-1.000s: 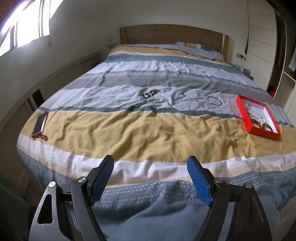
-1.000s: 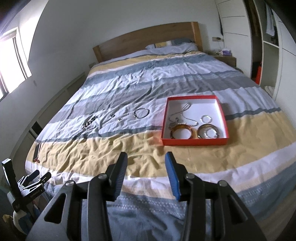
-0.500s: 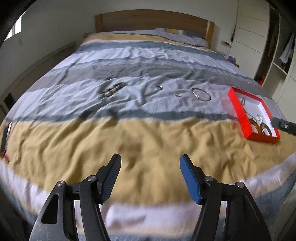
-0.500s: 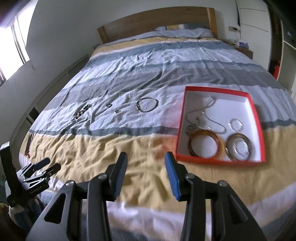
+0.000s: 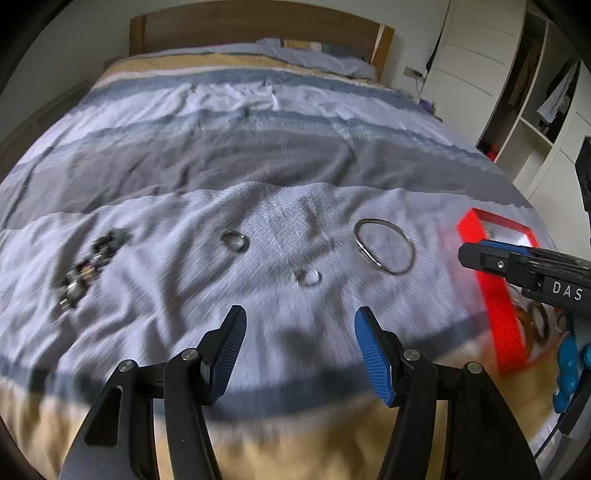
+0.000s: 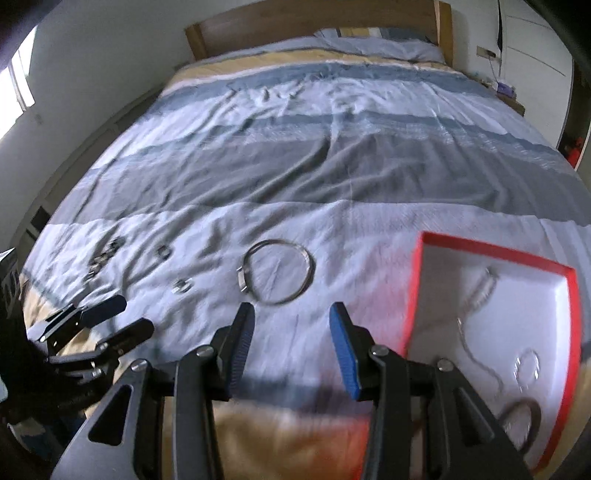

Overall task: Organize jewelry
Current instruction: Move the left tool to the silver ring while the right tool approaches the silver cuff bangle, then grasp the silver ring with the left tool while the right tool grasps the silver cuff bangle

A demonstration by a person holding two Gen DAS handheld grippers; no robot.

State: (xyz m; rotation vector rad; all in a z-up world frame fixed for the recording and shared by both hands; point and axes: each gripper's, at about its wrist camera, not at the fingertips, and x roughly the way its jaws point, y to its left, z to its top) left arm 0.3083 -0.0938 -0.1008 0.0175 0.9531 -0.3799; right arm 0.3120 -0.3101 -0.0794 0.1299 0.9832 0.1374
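Note:
Loose jewelry lies on the striped duvet: a silver bangle (image 5: 384, 246) (image 6: 277, 271), two small rings (image 5: 234, 240) (image 5: 308, 277) and a dark beaded bracelet (image 5: 88, 267) at the left. My left gripper (image 5: 300, 319) hovers just short of the nearer ring, its jaws closing with nothing between them. My right gripper (image 6: 291, 315) stands open and empty just below the bangle. The red box (image 6: 417, 280) at the right holds a chain (image 6: 476, 295), a small ring and bangles.
The bed fills both views, with a wooden headboard (image 5: 258, 22) and a pillow at the far end. White wardrobes and shelves (image 5: 524, 74) stand to the right. Each gripper shows at the edge of the other's view.
Both grippers have swept forward and down over the bed, from its foot to the light stripe where the jewelry lies. The left jaws have narrowed. The jewelry has not moved.

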